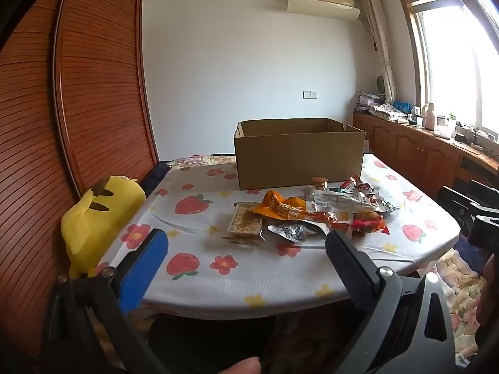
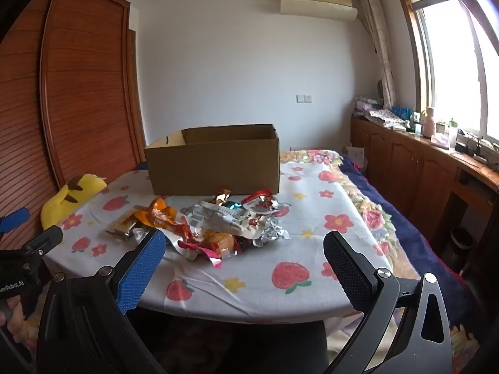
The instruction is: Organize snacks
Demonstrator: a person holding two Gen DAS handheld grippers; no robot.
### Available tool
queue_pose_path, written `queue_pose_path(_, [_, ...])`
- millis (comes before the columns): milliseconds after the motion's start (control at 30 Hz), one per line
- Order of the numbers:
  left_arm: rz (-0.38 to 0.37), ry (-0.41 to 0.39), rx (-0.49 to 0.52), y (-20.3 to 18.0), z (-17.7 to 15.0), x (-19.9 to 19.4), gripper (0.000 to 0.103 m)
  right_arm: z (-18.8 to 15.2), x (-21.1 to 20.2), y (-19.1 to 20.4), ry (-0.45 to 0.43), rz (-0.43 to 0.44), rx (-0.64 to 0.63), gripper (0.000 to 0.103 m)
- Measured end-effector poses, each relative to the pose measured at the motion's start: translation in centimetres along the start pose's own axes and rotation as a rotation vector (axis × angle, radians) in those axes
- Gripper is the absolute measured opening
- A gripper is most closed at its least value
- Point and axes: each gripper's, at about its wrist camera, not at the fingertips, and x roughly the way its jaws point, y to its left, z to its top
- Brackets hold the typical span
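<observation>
A yellow plush toy (image 1: 99, 215) leans at the table's left edge, against the slatted wooden wardrobe (image 1: 78, 93). On the far wall hangs an air conditioner (image 1: 321, 0). Along the right, under the window (image 1: 452, 62), wooden cabinets (image 1: 414, 152) carry clutter.

We saw a table (image 1: 218, 283) covered by a white cloth printed with strawberries and flowers; on it stood an open cardboard box (image 1: 299, 159) at the far side, with a heap of snack packets (image 1: 315, 215) just before it
</observation>
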Motion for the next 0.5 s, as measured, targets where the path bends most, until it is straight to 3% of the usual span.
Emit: queue_pose_path(500, [0.005,-0.005,0.009,0.10,0.25,-0.40,0.102,0.14,0.13,-0.13,-0.006,-0.004,0.007,0.102])
